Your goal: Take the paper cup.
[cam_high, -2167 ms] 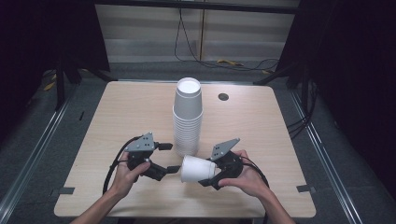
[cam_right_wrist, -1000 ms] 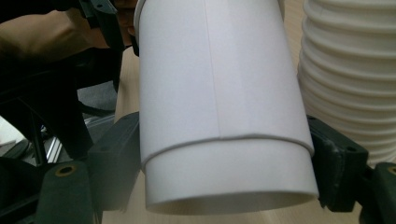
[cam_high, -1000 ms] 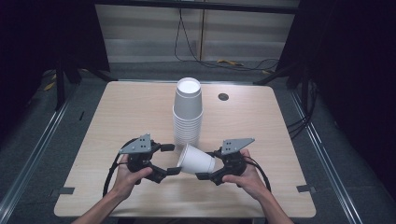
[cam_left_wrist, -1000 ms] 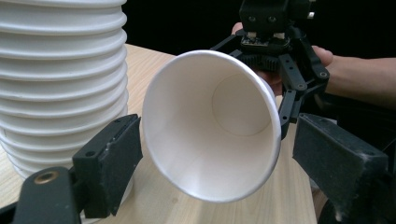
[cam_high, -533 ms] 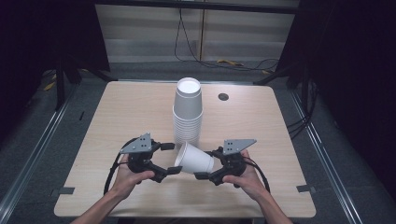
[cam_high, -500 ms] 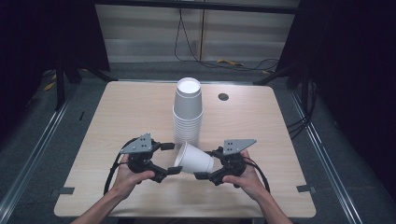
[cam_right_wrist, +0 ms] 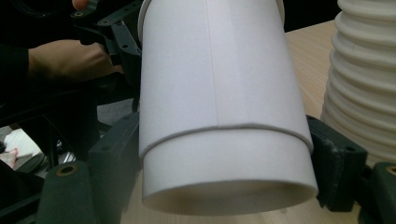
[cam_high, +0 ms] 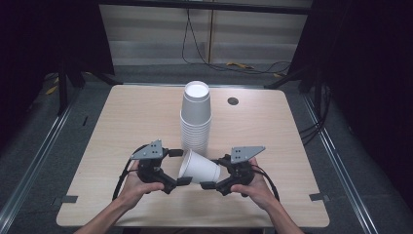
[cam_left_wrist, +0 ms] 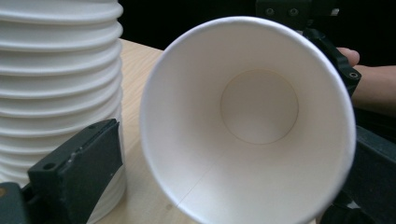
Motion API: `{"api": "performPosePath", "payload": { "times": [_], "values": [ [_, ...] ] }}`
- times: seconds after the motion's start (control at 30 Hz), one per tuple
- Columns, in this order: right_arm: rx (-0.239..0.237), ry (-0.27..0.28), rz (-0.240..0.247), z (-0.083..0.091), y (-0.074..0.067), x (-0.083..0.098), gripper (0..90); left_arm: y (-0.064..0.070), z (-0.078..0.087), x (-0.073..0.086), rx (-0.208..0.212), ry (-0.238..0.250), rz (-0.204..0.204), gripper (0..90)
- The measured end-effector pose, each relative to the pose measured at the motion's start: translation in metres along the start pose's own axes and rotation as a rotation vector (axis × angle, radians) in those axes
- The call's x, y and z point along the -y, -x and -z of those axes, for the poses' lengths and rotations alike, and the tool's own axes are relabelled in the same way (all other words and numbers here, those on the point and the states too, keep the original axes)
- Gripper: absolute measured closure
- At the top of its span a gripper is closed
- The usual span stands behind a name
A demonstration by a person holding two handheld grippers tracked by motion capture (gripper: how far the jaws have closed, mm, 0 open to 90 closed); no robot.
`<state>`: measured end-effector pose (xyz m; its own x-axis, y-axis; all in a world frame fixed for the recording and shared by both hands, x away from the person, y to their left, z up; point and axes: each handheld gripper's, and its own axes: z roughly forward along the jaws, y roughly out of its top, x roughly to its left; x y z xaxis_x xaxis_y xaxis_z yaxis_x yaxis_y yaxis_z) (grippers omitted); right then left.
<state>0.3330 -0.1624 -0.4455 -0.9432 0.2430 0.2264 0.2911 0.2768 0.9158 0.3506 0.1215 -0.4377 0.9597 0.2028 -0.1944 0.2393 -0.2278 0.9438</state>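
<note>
The right gripper (cam_high: 210,185) has its jaws clamped on the base end of a white paper cup (cam_high: 198,168), one jaw pressed against each side of it, as the right gripper view shows (cam_right_wrist: 224,186). The cup (cam_right_wrist: 215,93) lies on its side above the bench (cam_high: 122,117), its open mouth turned toward the left gripper (cam_high: 181,167). That gripper's jaws have just been opening and now stand wide apart, one on each side of the cup's rim without pressing on it; in the left gripper view the cup (cam_left_wrist: 247,130) shows its hollow inside and round bottom. Just behind the held cup stands a tall stack of white cups (cam_high: 196,117), upright near the middle of the bench. A small dark round spot (cam_high: 233,101) lies on the bench to the right of the stack's top.
</note>
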Motion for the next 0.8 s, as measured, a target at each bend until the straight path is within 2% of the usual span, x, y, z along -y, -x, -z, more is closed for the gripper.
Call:
{"api": "performPosePath", "payload": {
  "times": [0.13, 0.17, 0.23, 0.47, 0.63, 0.77, 0.8],
  "values": [
    [-0.003, -0.007, 0.005, -0.0015, -0.0011, -0.0004, 22.5, 0.0, -0.0018, 0.0005, 0.016, -0.007, 0.01, 0.0],
    [-0.01, -0.004, 0.002, -0.0019, -0.0011, -0.0003, 22.5, 0.0005, -0.002, 0.0004, 0.009, -0.01, 0.012, 0.0],
    [-0.012, -0.005, 0.005, -0.0024, -0.0014, -0.0003, 22.5, 0.0003, -0.0031, 0.0008, 0.029, -0.007, 0.016, 0.0],
    [-0.03, -0.009, 0.011, -0.005, -0.0028, -0.0004, 22.5, 0.0011, -0.0066, 0.0016, 0.049, -0.02, 0.024, 0.0],
    [-0.04, 0.0, 0.008, -0.0061, -0.003, -0.0003, 22.5, 0.003, -0.0046, -0.0005, 0.063, -0.003, 0.014, 3.5],
    [-0.052, -0.014, 0.016, -0.0073, -0.0034, 0.0008, 22.6, 0.0038, -0.0039, -0.0018, 0.075, -0.001, 0.004, 4.2],
    [-0.056, -0.014, 0.014, -0.0076, -0.0035, 0.0009, 22.6, 0.004, -0.0035, -0.0021, 0.08, 0.014, 0.009, 4.4]
  ]
}}
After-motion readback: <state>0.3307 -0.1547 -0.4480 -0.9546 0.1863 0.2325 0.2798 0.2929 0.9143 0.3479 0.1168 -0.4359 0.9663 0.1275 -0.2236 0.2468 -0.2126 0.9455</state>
